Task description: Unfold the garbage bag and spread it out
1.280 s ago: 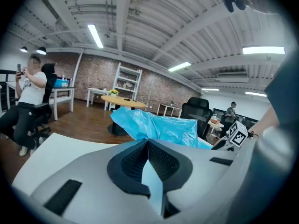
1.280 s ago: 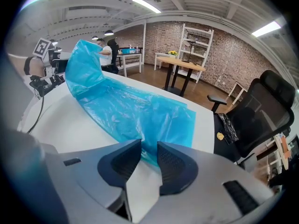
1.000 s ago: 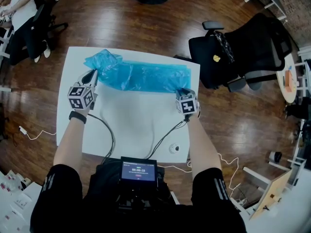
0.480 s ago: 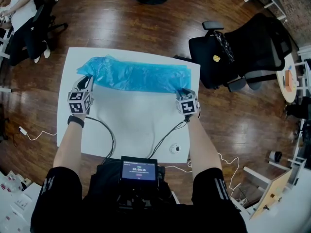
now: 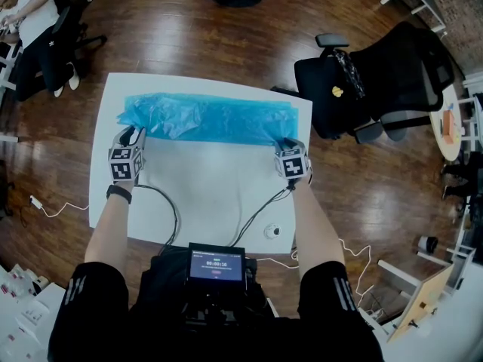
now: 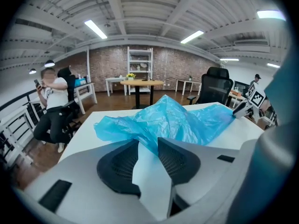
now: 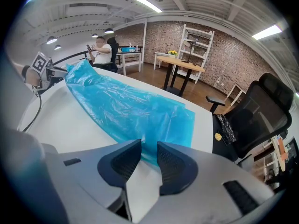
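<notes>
A blue garbage bag (image 5: pixel 211 118) lies flattened in a long strip across the far side of a white table (image 5: pixel 204 202). The left gripper (image 5: pixel 130 134) has its jaws opening around the bag's left edge. The right gripper (image 5: pixel 284 142) has its jaws apart, astride the bag's right corner.

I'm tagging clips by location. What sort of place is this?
Probably an open-plan office or studio: a brick wall, a black office chair beside the white table, and a wooden floor.
</notes>
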Motion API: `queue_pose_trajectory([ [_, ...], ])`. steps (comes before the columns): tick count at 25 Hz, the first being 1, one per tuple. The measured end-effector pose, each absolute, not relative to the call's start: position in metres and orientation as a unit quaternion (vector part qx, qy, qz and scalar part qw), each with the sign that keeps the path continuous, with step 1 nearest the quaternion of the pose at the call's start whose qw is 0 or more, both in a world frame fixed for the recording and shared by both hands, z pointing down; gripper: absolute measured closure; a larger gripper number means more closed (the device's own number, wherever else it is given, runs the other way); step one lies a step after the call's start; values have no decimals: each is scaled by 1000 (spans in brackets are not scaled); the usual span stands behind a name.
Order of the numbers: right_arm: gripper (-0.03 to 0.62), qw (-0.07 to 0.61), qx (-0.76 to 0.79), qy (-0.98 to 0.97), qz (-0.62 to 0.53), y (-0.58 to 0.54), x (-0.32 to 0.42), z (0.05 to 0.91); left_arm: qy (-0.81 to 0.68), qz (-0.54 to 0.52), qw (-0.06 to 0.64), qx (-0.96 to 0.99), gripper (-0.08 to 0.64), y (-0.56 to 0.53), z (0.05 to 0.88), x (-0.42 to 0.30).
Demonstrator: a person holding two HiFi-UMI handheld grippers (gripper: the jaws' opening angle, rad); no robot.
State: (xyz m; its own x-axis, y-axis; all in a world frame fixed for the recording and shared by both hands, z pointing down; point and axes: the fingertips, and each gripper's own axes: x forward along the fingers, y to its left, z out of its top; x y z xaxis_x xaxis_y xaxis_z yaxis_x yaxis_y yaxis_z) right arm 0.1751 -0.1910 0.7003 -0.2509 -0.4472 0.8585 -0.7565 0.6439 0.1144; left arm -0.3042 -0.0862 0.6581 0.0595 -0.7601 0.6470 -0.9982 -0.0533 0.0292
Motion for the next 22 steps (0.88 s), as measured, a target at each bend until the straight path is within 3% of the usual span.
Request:
queue_pose_trajectory([
  [3, 446, 473, 390, -773, 164, -191, 174, 700, -639, 253, 276, 671, 342, -80, 673, -309],
  [7, 446, 473, 391, -772, 164, -191, 175, 700, -639, 260, 302, 658, 280, -75, 683, -316],
  [15, 447, 476, 393, -770, 160, -191, 175, 701, -636, 272, 329, 643, 229, -69, 697, -321],
  [22, 446, 471, 400, -769, 164, -189, 175, 700, -647, 294, 338, 617, 224, -62, 698, -329],
])
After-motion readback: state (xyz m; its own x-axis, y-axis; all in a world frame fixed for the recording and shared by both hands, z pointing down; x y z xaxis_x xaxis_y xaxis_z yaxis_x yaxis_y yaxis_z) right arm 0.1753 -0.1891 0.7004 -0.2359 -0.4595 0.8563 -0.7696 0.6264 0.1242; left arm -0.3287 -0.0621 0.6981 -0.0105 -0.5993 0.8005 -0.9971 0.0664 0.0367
